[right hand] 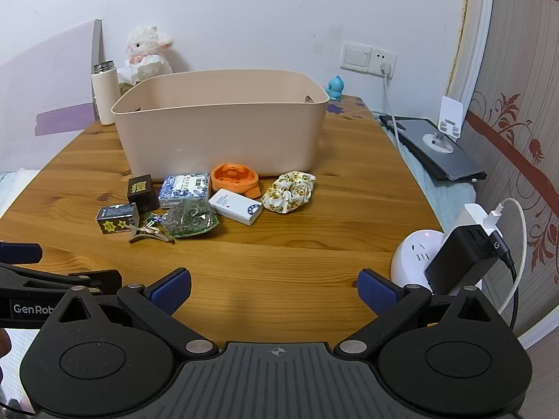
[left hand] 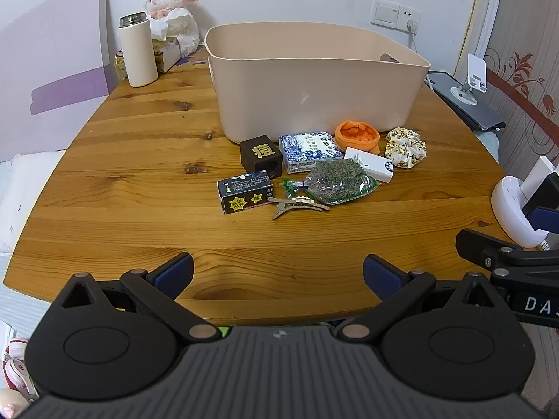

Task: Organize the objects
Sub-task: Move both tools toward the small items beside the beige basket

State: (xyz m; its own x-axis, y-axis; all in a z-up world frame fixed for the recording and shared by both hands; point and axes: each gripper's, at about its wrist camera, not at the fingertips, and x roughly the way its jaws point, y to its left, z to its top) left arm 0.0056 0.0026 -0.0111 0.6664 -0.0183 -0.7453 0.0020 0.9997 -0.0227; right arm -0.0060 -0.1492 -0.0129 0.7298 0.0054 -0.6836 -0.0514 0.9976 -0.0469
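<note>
1. Both tools wait over the near edge of the wooden desk (left hand: 139, 160): the left hand-held gripper (left hand: 277, 274) and the right hand-held gripper (right hand: 274, 288) each stand spread wide, grasping nothing.
2. The clutter to be sorted lies bunched on the desk just in front of the beige bin (left hand: 314, 80), whose visible inside looks bare; nothing appears stowed yet.
3. Nearest the grippers lies a metal hair clip (left hand: 298, 206), thin, stiff and likely slippery; it is best pinched across its narrow body. It touches a clear bag of green dried leaves (left hand: 340, 181).
4. That bag looks light, soft and crinkly, so a hold on the bulging middle, not the gathered end, seems safer.
5. Three cartons, a black-and-yellow box (left hand: 244, 197), a dark cube box (left hand: 261, 157) and a blue-and-white patterned box (left hand: 309, 152), look light and rigid, easily taken across opposite flat sides. A white box (right hand: 236, 206) lies tilted beside them.
6. The floral scrunchie (right hand: 289, 192) and the orange fabric piece (right hand: 236, 179) appear soft and compressible, forgiving of any grip.
</note>
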